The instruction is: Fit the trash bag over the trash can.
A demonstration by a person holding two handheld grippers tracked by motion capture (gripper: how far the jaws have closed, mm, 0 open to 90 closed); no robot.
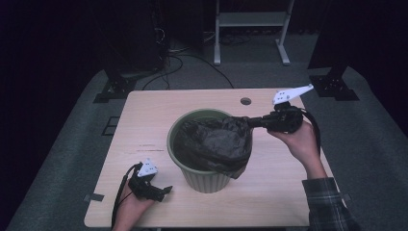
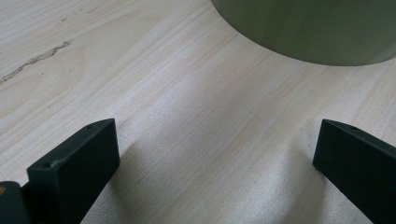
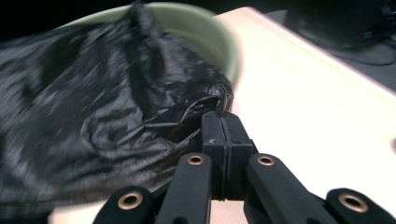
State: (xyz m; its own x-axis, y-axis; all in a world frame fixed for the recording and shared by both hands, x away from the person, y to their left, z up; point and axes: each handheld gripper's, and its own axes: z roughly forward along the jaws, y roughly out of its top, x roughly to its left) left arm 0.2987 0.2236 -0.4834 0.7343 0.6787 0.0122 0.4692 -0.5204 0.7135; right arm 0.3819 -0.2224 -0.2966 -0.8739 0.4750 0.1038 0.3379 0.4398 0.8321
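Observation:
A pale green bin point(image 1: 204, 178) stands in the middle of the wooden table point(image 1: 144, 115). A black plastic bag point(image 1: 216, 142) lies over its mouth and hangs down the right front of the rim. My right gripper point(image 1: 251, 122) is shut on the bag's edge at the bin's right rim; in the right gripper view the closed jaws point(image 3: 222, 122) pinch crumpled black film of the bag point(image 3: 93, 102) beside the bin's rim point(image 3: 205, 32). My left gripper point(image 1: 166, 190) rests low on the table at the bin's front left, open and empty point(image 2: 215, 154), facing the bin's wall point(image 2: 317, 32).
A round cable hole point(image 1: 246, 101) sits in the table behind the bin. A dark scratch point(image 1: 149, 147) marks the wood to the bin's left. Stand bases point(image 1: 113, 89) and cables lie on the floor beyond the table's far edge.

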